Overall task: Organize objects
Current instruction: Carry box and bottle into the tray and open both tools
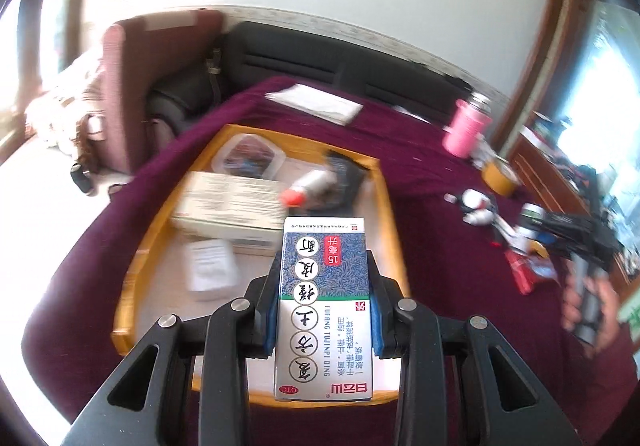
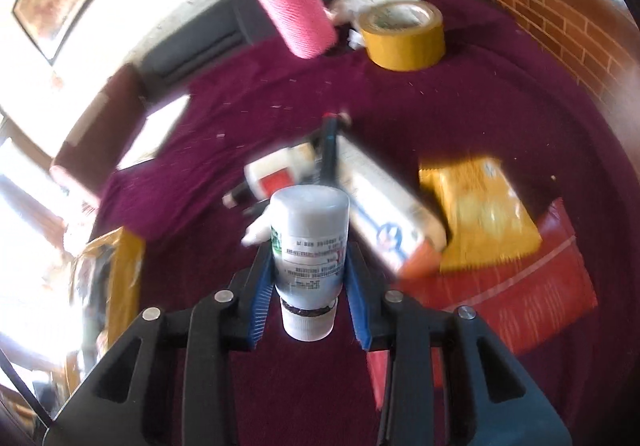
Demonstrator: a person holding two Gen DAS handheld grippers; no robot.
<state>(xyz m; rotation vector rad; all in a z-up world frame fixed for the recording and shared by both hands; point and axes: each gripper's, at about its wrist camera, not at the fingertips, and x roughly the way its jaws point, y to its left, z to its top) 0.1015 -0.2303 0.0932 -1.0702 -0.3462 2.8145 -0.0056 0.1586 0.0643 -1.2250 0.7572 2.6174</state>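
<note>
the maroon cloth [image 1: 440, 266] covers the whole table under both my grippers, w/ a dark sofa [image 1: 320, 57] behind it along the wall. on the cloth sits the wooden tray [image 1: 390, 213], yellow rim, pale floor. inside the tray: a big white box [image 1: 228, 205] lying flat, a clear plastic tub [image 1: 250, 157] at the far end, a bottle w/ red cap [image 1: 308, 187] on its side over a dark pouch [image 1: 344, 181], and a small white paper [image 1: 210, 266] nearer me.

my left gripper [image 1: 325, 266] pinches the medicine box [image 1: 326, 306] by its 2 long sides, blue pads tight on it; the box points away from me, held above the near part of the tray, print upside down, "15" on a red patch.

right side of the cloth is cluttered: a red packet [image 2: 520, 302] w/ a yellow packet [image 2: 480, 213] on top, a long white carton [image 2: 384, 205] leaning over them, a yellow tape roll [image 2: 404, 37] and a pink knit-sleeved flask [image 2: 298, 13] at the far edge, a white bottle w/ red label [image 2: 280, 173] lying flat mid-cloth.

my right gripper [image 2: 308, 270] clamps the grey-white pill bottle [image 2: 310, 242] across its body, cap toward me, base pointing out, held up off the cloth. all blurry, so small print is unreadable.
</note>
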